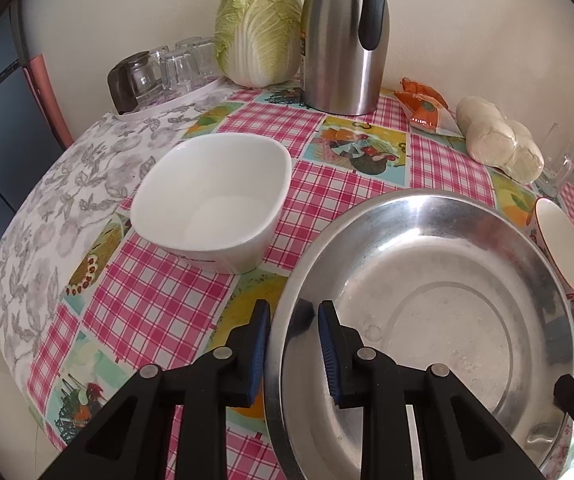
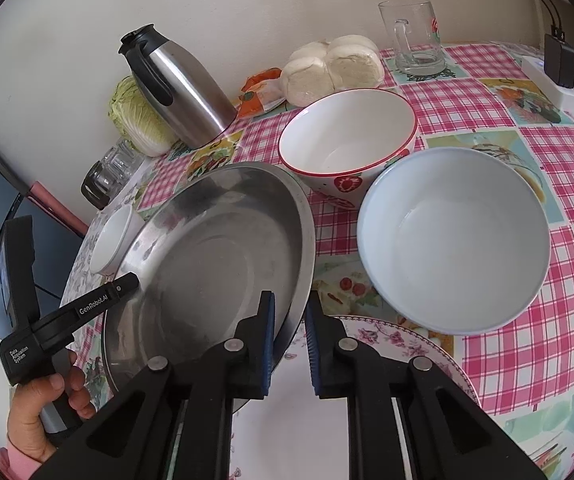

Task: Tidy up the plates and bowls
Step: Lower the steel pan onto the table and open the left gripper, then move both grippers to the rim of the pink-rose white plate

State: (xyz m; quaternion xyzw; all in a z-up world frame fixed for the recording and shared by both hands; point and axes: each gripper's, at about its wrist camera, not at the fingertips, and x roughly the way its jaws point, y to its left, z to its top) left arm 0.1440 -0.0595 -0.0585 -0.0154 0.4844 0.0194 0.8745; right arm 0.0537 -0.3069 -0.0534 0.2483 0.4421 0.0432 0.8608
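Steel plate: a wide metal plate [image 1: 427,320] [image 2: 215,264] is seen tilted, its right edge raised over the floral plate; whether its left edge touches the cloth cannot be told.
Left gripper: the left gripper [image 1: 293,356] is set astride the plate's left rim, one blue pad outside, one inside; a gap is seen between pads and metal, so the jaws are parted and a firm grip cannot be confirmed.
Right gripper: the right gripper [image 2: 290,344] is set astride the plate's right rim in the same way, jaws narrowly parted, rim between the pads; contact cannot be told.
Left tool from the right wrist: its body [image 2: 67,312] is seen at the plate's far-left rim, held by a hand [image 2: 43,408].
Floral plate: a flower-edged plate [image 2: 387,340] lies under the right gripper, partly beneath the steel plate.
Pale bowl: a pale round bowl [image 2: 453,240] stands just right of the steel plate.
Strawberry bowl: a red-rimmed bowl [image 2: 347,140] [image 1: 563,248] stands behind it, close to the steel rim.
Square bowl: a white square bowl [image 1: 211,200] [image 2: 115,240] stands left of the steel plate.
Table: a checked cloth [image 1: 159,304] [image 2: 527,340] covers it.
Back row: a steel jug [image 1: 343,40] [image 2: 179,84], a cabbage [image 1: 259,28], upturned glasses [image 1: 167,68], bagged buns [image 2: 331,68] and a glass mug [image 2: 415,36] are noted by the wall.
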